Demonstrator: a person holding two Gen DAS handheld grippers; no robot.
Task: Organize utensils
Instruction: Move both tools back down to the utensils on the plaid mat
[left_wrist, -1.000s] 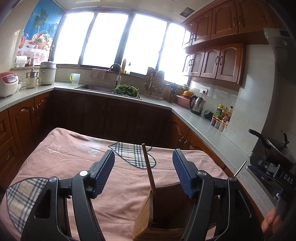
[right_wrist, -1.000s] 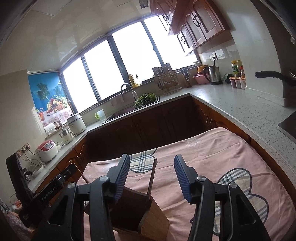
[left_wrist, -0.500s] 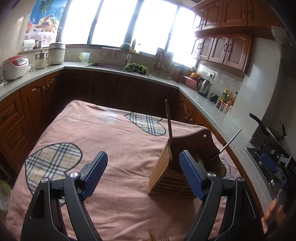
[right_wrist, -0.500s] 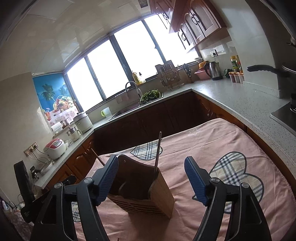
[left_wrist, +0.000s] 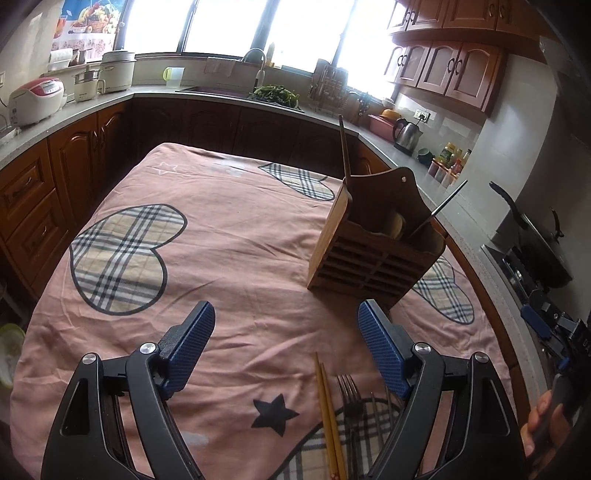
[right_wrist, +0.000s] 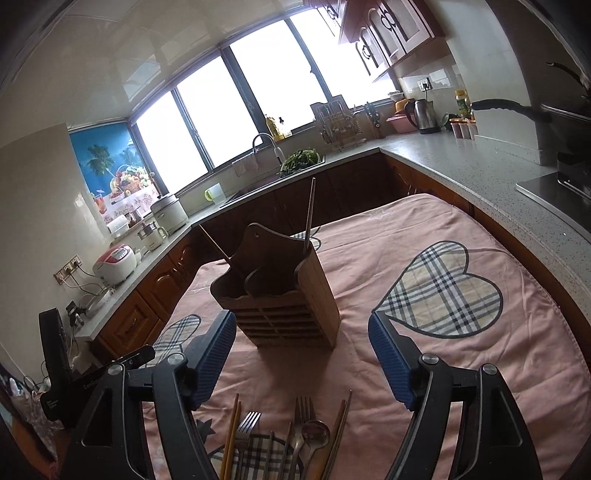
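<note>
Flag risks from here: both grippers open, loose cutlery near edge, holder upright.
1. The forks, spoon and chopsticks lie packed side by side, some overlapping; the right hand-held gripper may pinch two at once.
2. The wooden utensil holder is tall, with sticks already leaning out; a bump while inserting could tip it.
3. The wrinkled pink cloth may snag under a low grasp.

Both grippers (left_wrist: 286, 345) (right_wrist: 302, 354) back from holder (left_wrist: 373, 251)
</note>
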